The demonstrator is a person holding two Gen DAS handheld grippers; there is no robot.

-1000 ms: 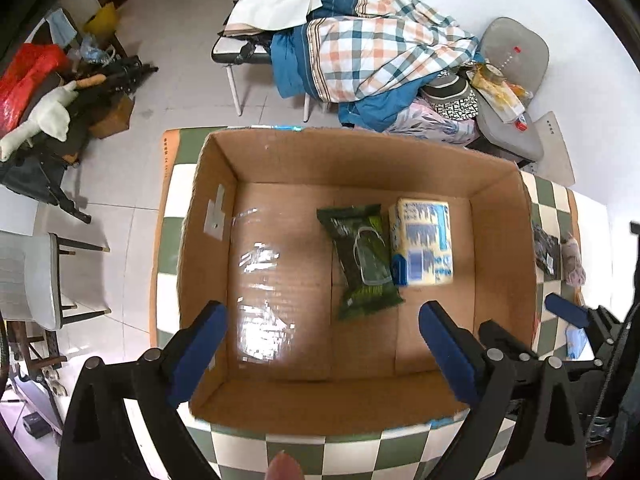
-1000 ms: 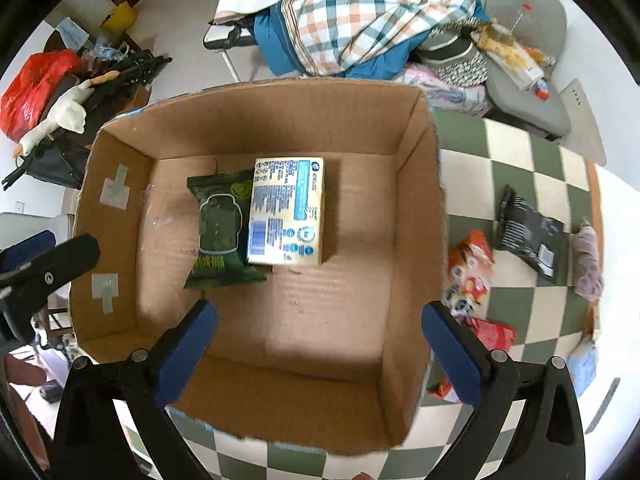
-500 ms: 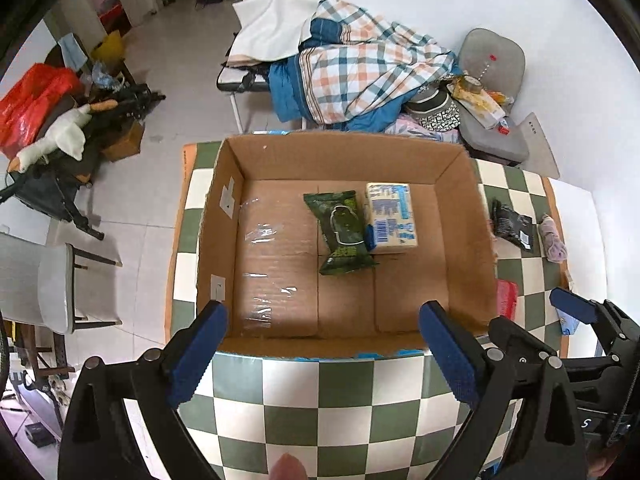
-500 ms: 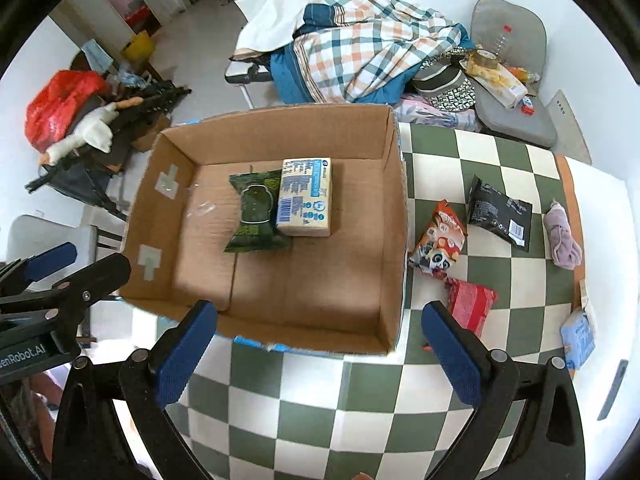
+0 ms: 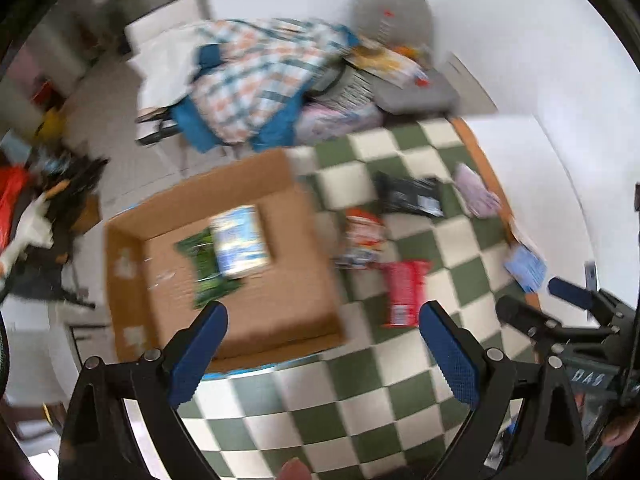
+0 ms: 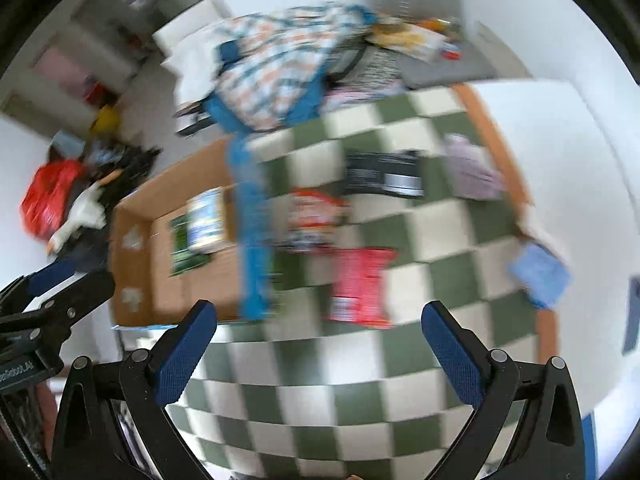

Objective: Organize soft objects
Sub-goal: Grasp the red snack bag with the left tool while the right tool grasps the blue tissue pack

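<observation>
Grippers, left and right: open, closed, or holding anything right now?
Left gripper: open, jaws wide apart, nothing between them.
Right gripper: open, jaws wide apart, holding nothing.

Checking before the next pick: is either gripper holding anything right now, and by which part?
Nothing is held. The left gripper and right gripper are both open and empty above the checkered table.

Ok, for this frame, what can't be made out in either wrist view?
- Print on the red packet and the orange packet: motion blur, both views.
- Green packet in the cardboard box: partly covered by the blue-and-white pack.
- Box interior, right wrist view: its near wall hides much of it.
- Blue item at the table edge: too blurred to identify.
</observation>
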